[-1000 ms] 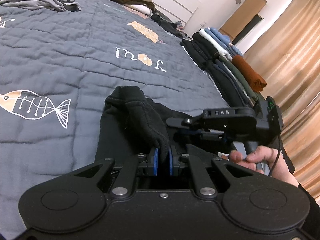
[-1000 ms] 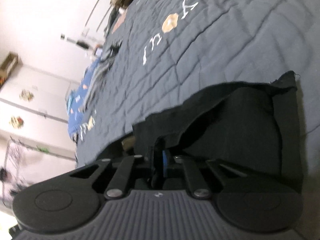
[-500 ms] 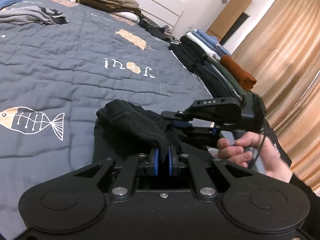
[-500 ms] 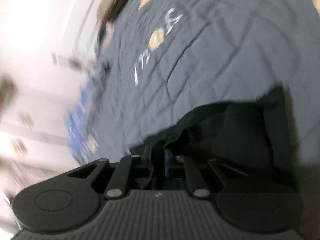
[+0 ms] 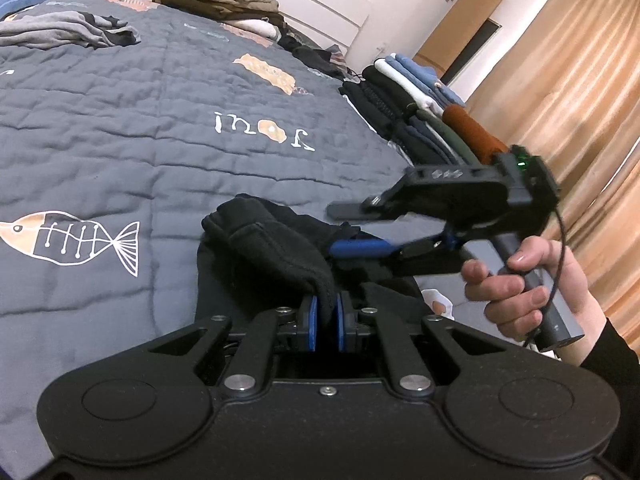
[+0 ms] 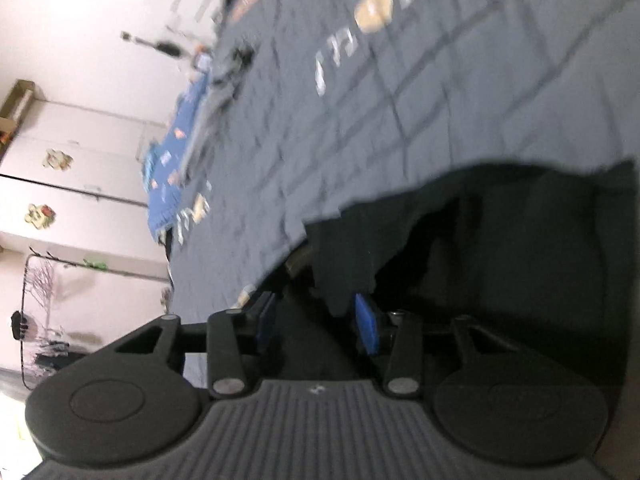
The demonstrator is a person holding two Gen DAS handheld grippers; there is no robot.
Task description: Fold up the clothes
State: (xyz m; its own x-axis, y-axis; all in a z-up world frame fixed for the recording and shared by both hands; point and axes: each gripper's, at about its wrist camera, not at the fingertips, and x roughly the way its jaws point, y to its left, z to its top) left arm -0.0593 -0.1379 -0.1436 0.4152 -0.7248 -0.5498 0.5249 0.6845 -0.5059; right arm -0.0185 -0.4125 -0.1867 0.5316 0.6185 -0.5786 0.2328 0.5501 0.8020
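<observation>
1. Midway down a quilted grey bed (image 5: 120,128), a black garment (image 5: 276,256) lies bunched toward the 6 o'clock edge of the left wrist view, part of it flat on the quilt and part lifted in a thick roll.
2. The left gripper (image 5: 325,322) has its blue-padded fingers pressed together on a hem of that roll, pinching the cloth.
3. The right gripper (image 5: 352,232), held in a person's hand (image 5: 520,288) at 3 o'clock, shows its fingers spread; its own blurred view has loose black cloth hanging between the blue pads (image 6: 366,322) without being clamped.
4. The fabric looks like soft, thick fleece: light, limp, not fragile, likely to sag and slide unless taken at two points.
5. Best holds appear to be the hems and corners, where the doubled edge gives the pads purchase.
6. Stacks of folded clothes (image 5: 420,116) line the bed at 2 o'clock; a loose grey garment (image 5: 68,32) lies at 11 o'clock.
</observation>
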